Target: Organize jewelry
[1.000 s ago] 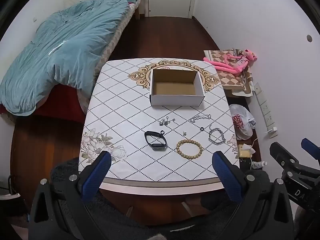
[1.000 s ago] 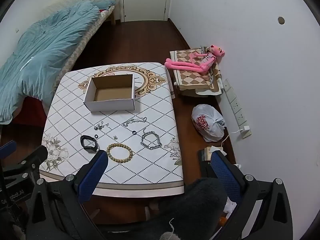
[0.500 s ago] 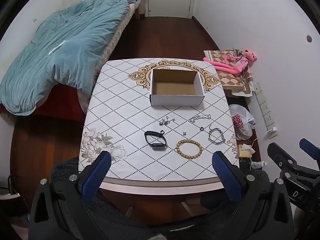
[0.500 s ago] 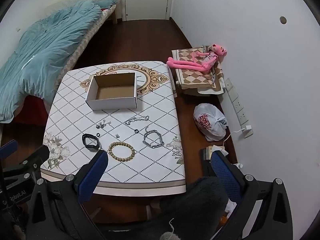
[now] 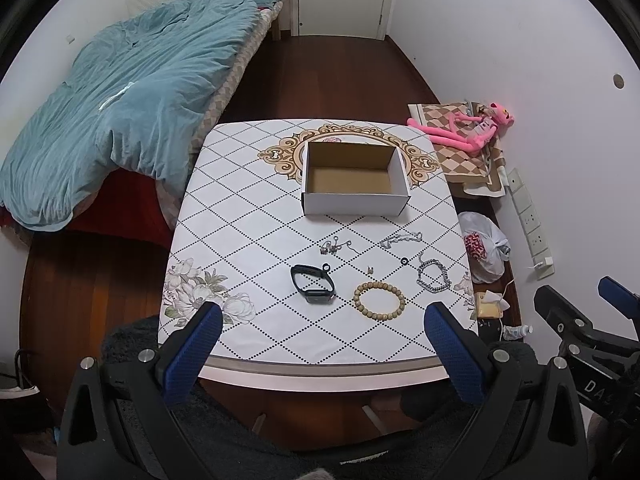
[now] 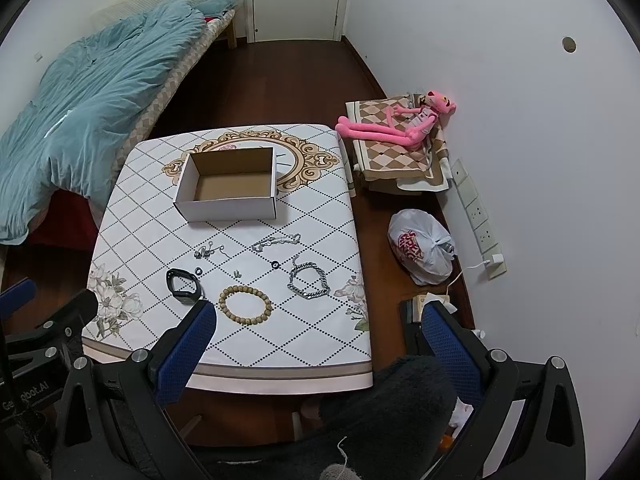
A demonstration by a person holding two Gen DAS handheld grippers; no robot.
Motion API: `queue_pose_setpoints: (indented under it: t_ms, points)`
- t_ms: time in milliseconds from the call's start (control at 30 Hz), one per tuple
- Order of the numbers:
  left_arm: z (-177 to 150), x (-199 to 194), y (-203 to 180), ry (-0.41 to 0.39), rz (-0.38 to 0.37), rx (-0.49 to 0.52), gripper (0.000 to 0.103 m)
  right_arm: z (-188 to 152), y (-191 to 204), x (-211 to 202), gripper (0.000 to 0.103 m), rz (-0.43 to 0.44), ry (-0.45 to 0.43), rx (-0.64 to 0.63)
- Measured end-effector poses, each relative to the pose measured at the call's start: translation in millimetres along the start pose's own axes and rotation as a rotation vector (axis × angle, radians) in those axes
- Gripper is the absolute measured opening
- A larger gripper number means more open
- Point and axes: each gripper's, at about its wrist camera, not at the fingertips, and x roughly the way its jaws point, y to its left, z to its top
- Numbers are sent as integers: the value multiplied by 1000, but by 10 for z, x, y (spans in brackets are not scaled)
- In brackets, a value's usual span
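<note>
Clearly both jaws gape, gripping nothing; thin chains [image 5: 400, 239] beside the cardboard box [image 5: 355, 178] could slip any pinch.

Both views are evenly lit by diffuse indoor light; no light source is visible in either frame. The white wall [image 6: 500, 128] and the table [image 5: 248, 240] render bright without clipping. Shadows are soft and short: the cardboard box [image 5: 356, 200] shows a shaded interior. A faint pink cast tints the wall at the plush toy [image 5: 464, 128]. Fisheye distortion bends straight lines toward the edges, and black vignette fills all four corners. Focus is sharp at frame centre; the bottom of each frame is dark and softer.
</note>
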Motion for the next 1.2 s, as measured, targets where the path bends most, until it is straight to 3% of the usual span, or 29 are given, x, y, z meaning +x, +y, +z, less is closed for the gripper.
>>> queue_pose_setpoints:
  t_ms: [1200]
  points:
    - [46, -23, 33, -5, 2, 1, 103, 49, 24, -62, 103, 0, -7, -11]
